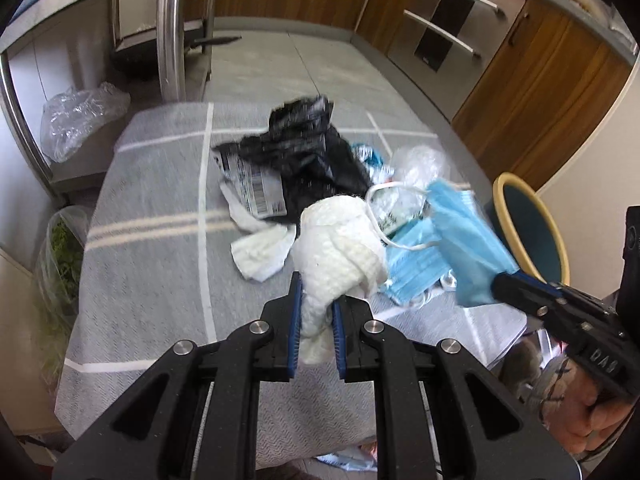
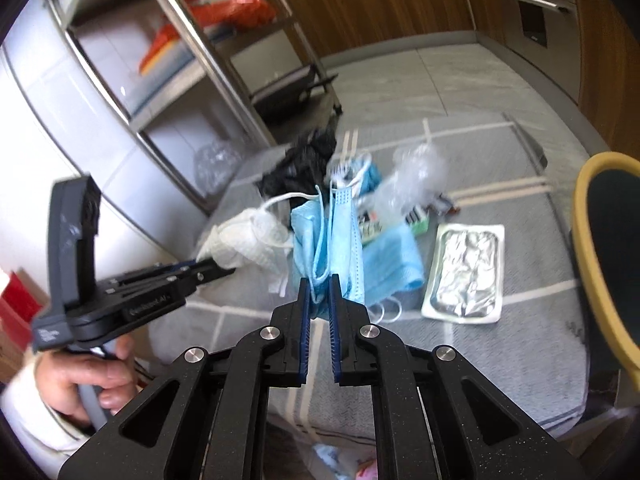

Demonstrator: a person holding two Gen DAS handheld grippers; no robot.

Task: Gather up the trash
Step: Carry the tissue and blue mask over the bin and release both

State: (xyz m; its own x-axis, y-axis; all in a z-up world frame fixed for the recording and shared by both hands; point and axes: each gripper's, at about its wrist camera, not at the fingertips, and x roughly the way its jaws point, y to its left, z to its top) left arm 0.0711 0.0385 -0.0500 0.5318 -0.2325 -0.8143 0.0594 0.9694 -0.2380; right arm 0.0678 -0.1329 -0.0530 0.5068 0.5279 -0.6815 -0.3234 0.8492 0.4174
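Left hand-held gripper (image 1: 316,300) is pinching a white crumpled paper towel (image 1: 340,248), lifted clear of the surface (image 1: 152,264). Right hand-held gripper (image 2: 319,292) is pinching a blue face mask (image 2: 332,236), hanging loose above the pile. Remaining trash lies toward the surface's far right corner: black plastic bag (image 1: 308,156), second blue mask (image 2: 394,264), foil pouch (image 2: 466,276). Yellow-rimmed bin (image 2: 600,256) stands off the right edge. Risk: mask ear loops (image 1: 380,216) appear tangled with the towel and could drag other litter off the surface

Home kitchen (wooden cabinets (image 1: 532,80))
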